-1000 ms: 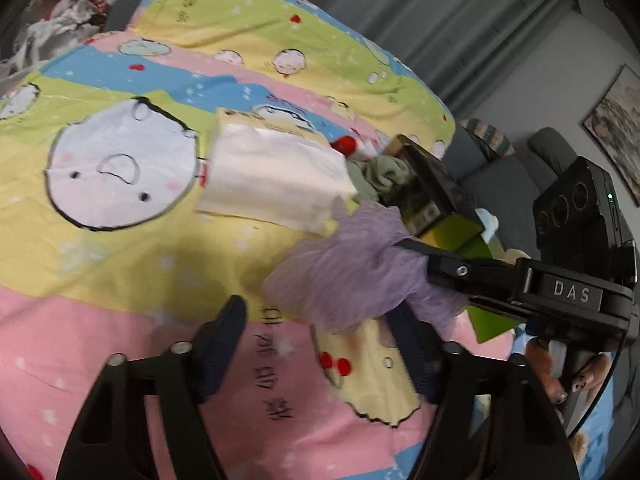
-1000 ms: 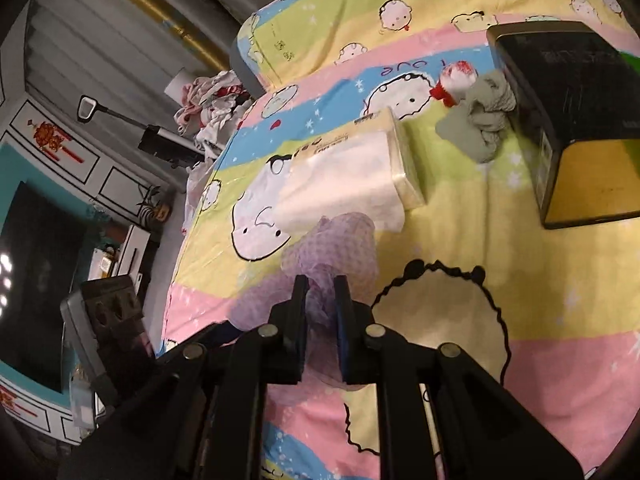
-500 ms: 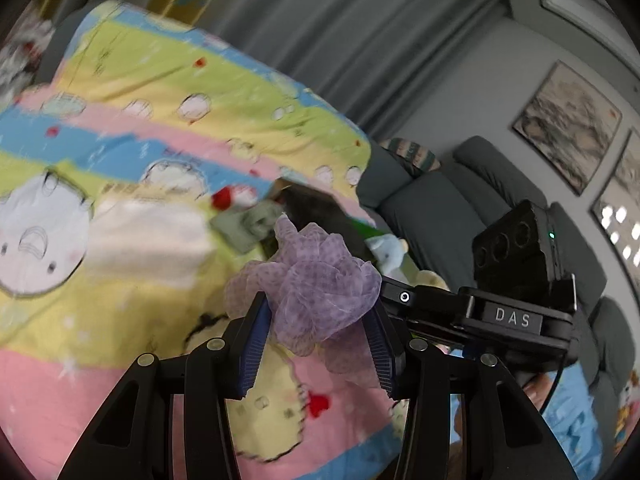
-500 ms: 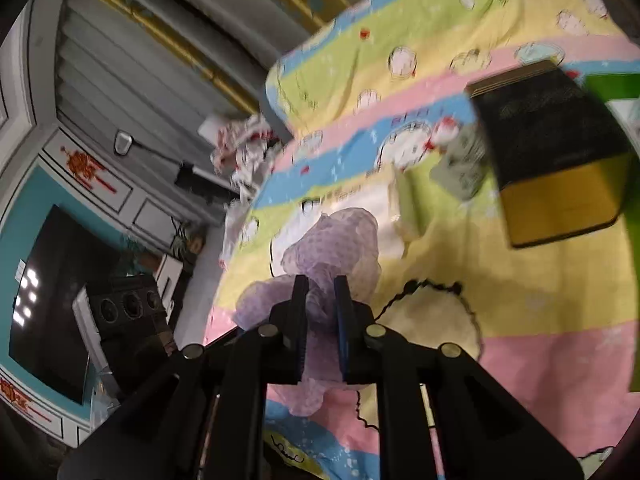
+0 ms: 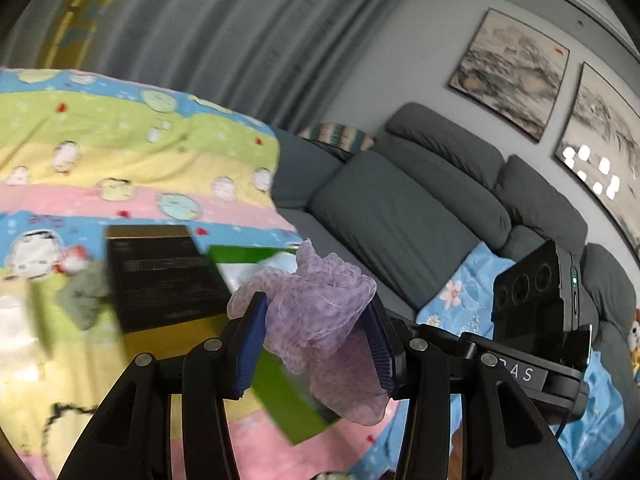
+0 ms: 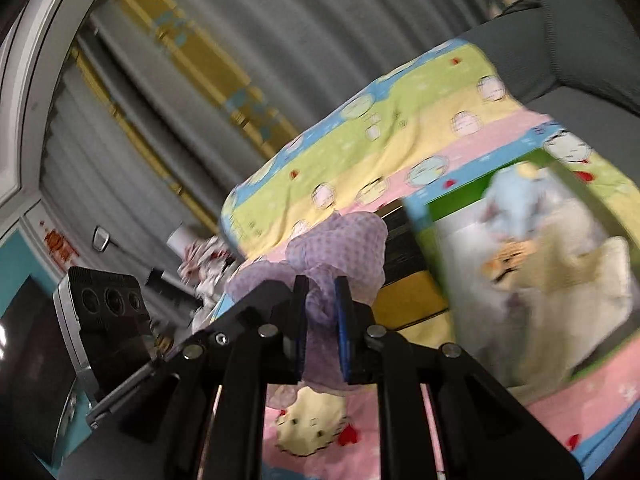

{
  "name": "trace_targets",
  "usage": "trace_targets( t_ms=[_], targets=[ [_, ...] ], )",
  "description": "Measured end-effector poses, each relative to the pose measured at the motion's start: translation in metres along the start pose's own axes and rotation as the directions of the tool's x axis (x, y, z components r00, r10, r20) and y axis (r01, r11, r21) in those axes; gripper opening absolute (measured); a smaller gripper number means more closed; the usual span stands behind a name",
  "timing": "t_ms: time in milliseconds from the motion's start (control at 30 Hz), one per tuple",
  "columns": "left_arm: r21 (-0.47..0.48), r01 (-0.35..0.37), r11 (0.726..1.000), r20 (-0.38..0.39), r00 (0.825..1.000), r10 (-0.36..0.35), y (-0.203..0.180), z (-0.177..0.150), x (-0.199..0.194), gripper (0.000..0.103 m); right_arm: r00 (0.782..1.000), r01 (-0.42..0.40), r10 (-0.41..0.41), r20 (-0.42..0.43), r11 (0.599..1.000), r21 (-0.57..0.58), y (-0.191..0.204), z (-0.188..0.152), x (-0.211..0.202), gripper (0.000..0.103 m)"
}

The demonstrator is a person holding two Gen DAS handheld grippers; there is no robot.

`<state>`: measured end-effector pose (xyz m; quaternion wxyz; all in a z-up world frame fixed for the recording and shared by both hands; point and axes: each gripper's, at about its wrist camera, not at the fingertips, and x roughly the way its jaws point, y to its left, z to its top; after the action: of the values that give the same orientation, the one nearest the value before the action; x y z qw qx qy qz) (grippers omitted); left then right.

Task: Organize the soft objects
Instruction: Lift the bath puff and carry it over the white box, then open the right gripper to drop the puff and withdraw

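On the far left of the left wrist view a white pack (image 5: 12,320) lies blurred on the striped cartoon blanket (image 5: 120,148), with a grey-green cloth (image 5: 82,300) just beside it. Next comes a black and gold box (image 5: 160,276), then a green box (image 5: 280,392) partly behind the purple mesh cloth (image 5: 320,320). The left tool (image 5: 318,344) has its blue pads on either side of that cloth, lifted above the blanket. To the right stands a grey sofa (image 5: 400,216).

In the right wrist view, the right tool (image 6: 322,312) is clenched tight on the same purple mesh cloth (image 6: 340,248). Right of it, the green box (image 6: 432,232) holds soft toys (image 6: 520,248), blurred.
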<state>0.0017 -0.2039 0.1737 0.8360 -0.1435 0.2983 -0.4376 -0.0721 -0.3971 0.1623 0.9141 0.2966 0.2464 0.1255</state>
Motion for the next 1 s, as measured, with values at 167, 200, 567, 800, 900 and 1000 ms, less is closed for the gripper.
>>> trace_targets(
  t_ms=[167,200,567,800,900,1000],
  targets=[
    [0.033,0.022,0.999,-0.06,0.998,-0.02,-0.019,-0.002,0.042,0.048,0.993,0.082,-0.087,0.077,0.994,0.068,-0.038,0.01,-0.02,0.014],
    [0.044,0.012,0.999,-0.076,0.997,-0.009,-0.022,-0.004,0.052,0.048,0.988,0.118,-0.125,0.093,0.99,0.078,-0.045,0.011,-0.021,0.014],
    [0.081,-0.143,0.986,-0.192,0.969,0.156,-0.012,-0.032,0.103,0.047,0.928,0.368,-0.373,0.008,0.919,0.14,-0.097,0.014,0.018,0.015],
    [0.076,-0.147,0.986,-0.231,0.959,0.161,-0.009,-0.04,0.112,0.047,0.901,0.432,-0.427,-0.068,0.881,0.193,-0.116,0.006,0.023,0.015],
    [0.089,-0.154,0.984,-0.25,0.953,0.172,-0.01,-0.043,0.113,0.047,0.901,0.432,-0.425,-0.08,0.878,0.205,-0.116,0.005,0.02,0.021],
    [0.094,-0.143,0.985,-0.236,0.958,0.161,-0.012,-0.042,0.106,0.048,0.906,0.422,-0.415,-0.08,0.884,0.198,-0.11,0.005,0.015,0.041]
  ],
)
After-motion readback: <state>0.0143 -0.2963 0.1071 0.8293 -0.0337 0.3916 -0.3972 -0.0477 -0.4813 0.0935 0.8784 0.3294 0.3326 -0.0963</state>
